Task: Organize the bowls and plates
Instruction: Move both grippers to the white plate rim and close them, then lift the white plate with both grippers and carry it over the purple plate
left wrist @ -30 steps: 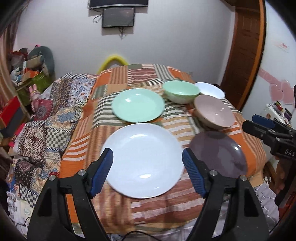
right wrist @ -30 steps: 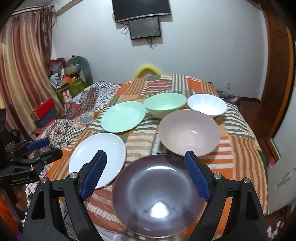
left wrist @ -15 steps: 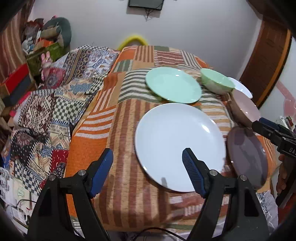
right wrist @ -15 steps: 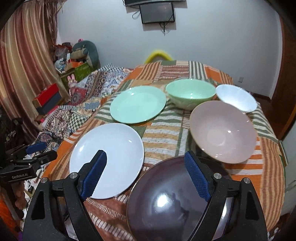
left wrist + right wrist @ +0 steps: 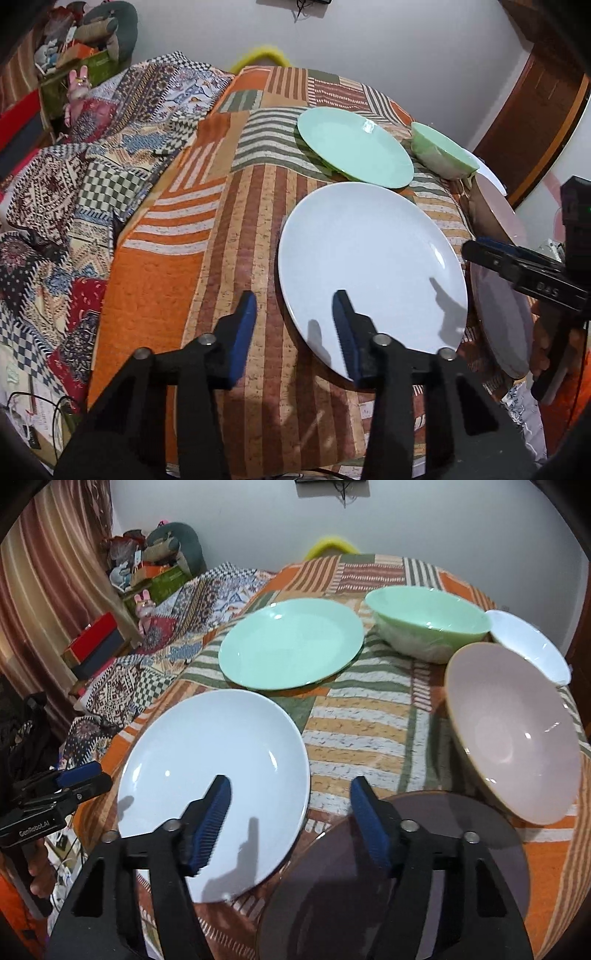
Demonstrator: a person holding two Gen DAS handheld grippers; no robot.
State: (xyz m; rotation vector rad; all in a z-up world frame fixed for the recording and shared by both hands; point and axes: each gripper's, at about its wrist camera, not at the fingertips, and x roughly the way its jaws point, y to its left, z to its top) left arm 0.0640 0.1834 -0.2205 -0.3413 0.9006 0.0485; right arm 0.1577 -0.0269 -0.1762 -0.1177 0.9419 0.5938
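Note:
A white plate lies on the striped cloth near the front edge. My left gripper is open and straddles the plate's left rim, with nothing held. My right gripper is open and hovers over the gap between the white plate and a dark purple plate. Behind lie a mint plate, a mint bowl, a pink bowl and a white bowl.
The dishes sit on a table with an orange striped patchwork cloth. A patterned quilt lies to the left, with toys and boxes beyond. A brown door stands at the right.
My left gripper has moved left and down to the white plate's left rim and its jaws have narrowed. My right gripper has moved left and forward, from over the purple plate toward the white plate.

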